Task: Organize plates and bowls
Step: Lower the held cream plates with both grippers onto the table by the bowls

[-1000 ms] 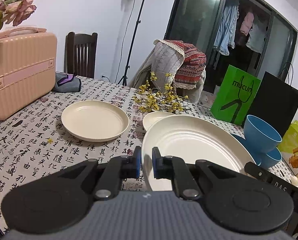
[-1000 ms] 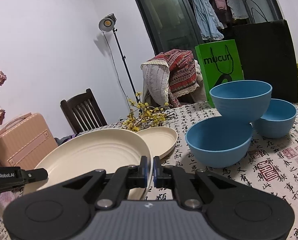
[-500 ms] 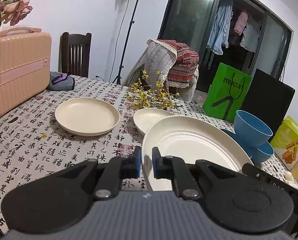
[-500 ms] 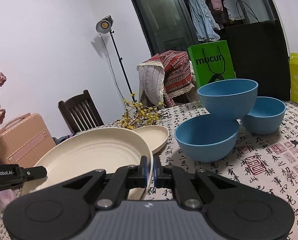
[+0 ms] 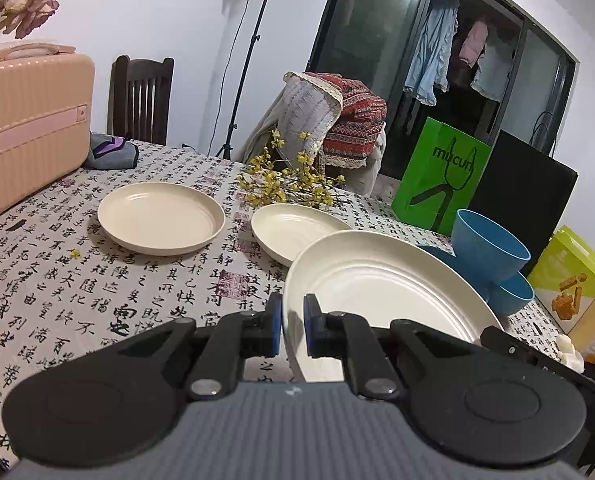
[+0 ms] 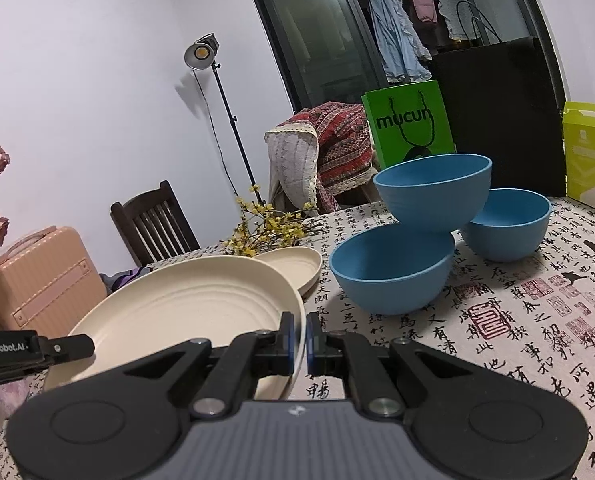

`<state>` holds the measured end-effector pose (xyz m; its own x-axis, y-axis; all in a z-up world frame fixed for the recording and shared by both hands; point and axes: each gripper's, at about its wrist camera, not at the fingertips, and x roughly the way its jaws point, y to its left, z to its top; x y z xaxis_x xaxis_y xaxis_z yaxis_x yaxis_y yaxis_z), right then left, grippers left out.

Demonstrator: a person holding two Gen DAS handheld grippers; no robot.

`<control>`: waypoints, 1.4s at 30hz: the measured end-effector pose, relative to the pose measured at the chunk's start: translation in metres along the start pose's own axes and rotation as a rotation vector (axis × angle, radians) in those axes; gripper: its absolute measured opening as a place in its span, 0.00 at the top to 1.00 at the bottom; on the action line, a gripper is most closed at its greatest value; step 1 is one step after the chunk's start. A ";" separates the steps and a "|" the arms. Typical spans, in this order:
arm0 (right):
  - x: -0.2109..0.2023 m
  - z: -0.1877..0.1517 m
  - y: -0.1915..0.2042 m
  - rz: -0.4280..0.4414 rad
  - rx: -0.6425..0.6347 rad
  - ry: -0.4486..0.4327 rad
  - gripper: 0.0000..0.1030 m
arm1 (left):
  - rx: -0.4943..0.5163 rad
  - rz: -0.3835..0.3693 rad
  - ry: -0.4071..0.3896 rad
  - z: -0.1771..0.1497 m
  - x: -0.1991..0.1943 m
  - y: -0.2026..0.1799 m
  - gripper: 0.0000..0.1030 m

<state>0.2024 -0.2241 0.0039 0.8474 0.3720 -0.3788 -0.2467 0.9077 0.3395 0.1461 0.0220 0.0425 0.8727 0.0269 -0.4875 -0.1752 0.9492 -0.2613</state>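
1. Both grippers have carried the large cream plate (image 5: 381,280) across the table since the earlier frames: in the left wrist view the two smaller plates now sit further from the held plate and lower in the picture, and the pink suitcase (image 5: 29,128) has slid toward the left edge.
2. Left gripper (image 5: 293,322) pinches the near-left rim of the large cream plate between its blue pads, fingers pressed nearly together.
3. Right gripper (image 6: 300,338) pinches the opposite rim of the same plate (image 6: 185,312) in the same tight way; the plate is held tilted above the table.
4. Beyond the held plate lie two smaller cream plates, one (image 5: 161,218) on its far left, the other (image 5: 297,236) just behind it and partly hidden by its rim.
5. Right of the held plate stand three blue bowls (image 6: 433,192); the top one rests tilted on the rims of the two below.
6. A tablecloth (image 5: 57,292) printed with black calligraphy and red seals covers the table.
7. Behind the plates lies a sprig of yellow flowers (image 5: 293,180); further back are a dark wooden chair (image 5: 141,98), a lamp stand (image 5: 253,52), a green bag (image 5: 441,172) and a dark glass door (image 5: 377,40) with hanging clothes.
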 end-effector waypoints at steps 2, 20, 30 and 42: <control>-0.001 -0.001 -0.002 -0.001 0.001 0.000 0.94 | 0.006 -0.004 -0.001 -0.002 0.000 -0.001 0.90; -0.014 -0.015 -0.022 -0.043 0.004 0.002 0.94 | 0.028 -0.051 0.037 -0.019 0.009 -0.013 0.90; -0.016 -0.024 -0.038 -0.073 0.015 0.014 0.94 | 0.042 -0.067 0.069 -0.031 0.021 -0.023 0.90; -0.019 -0.034 -0.057 -0.105 0.031 0.031 0.94 | 0.078 -0.082 0.113 -0.046 0.037 -0.038 0.90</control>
<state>0.1846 -0.2764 -0.0377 0.8526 0.2812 -0.4404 -0.1418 0.9358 0.3228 0.1637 -0.0270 -0.0036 0.8252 -0.0824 -0.5588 -0.0659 0.9685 -0.2402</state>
